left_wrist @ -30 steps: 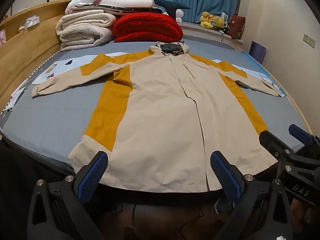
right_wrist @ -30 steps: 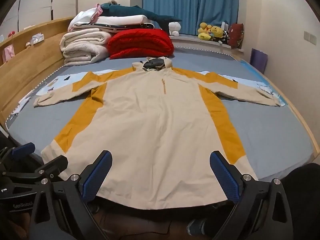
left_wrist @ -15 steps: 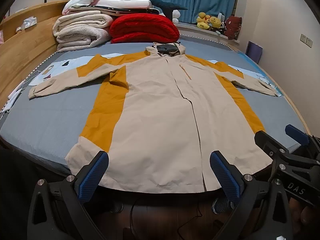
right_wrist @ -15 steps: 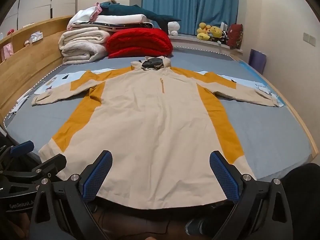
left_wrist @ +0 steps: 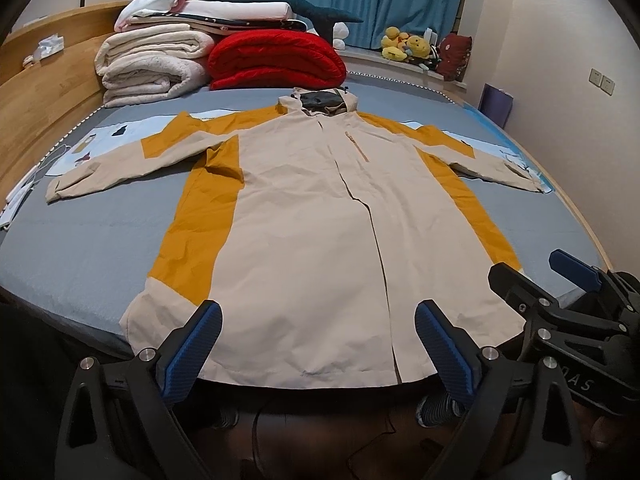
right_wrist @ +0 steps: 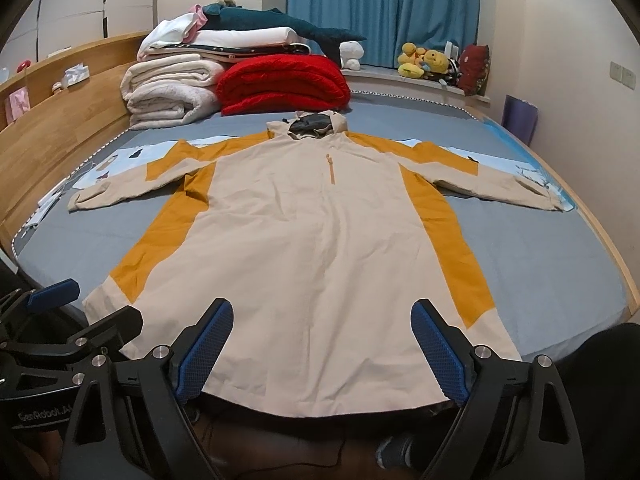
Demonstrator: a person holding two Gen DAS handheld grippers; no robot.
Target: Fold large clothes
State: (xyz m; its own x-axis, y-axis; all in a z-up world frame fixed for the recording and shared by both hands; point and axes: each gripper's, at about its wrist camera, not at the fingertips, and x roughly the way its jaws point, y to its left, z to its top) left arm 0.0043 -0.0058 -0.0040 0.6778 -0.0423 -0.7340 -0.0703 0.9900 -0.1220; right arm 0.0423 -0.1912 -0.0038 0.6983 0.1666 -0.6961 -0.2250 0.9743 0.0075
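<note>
Here, left claw (left_wrist: pixel 318 350) and right claw (right_wrist: pixel 322 346) level, wide open, empty, above jacket (left_wrist: pixel 312 216) hem

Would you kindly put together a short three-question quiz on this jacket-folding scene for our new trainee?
1. True or false: the jacket lies spread flat on the bed with both sleeves stretched outward.
2. Multiple choice: the left hand-held gripper and the right hand-held gripper are A) both open and holding nothing, B) both shut on the hem, C) one open, one shut.
3. Fill in: at the head of the bed, the folded blanket beside the white blankets is coloured ____.

Key: 1 true; 2 A; 3 red, the red blanket.
</note>
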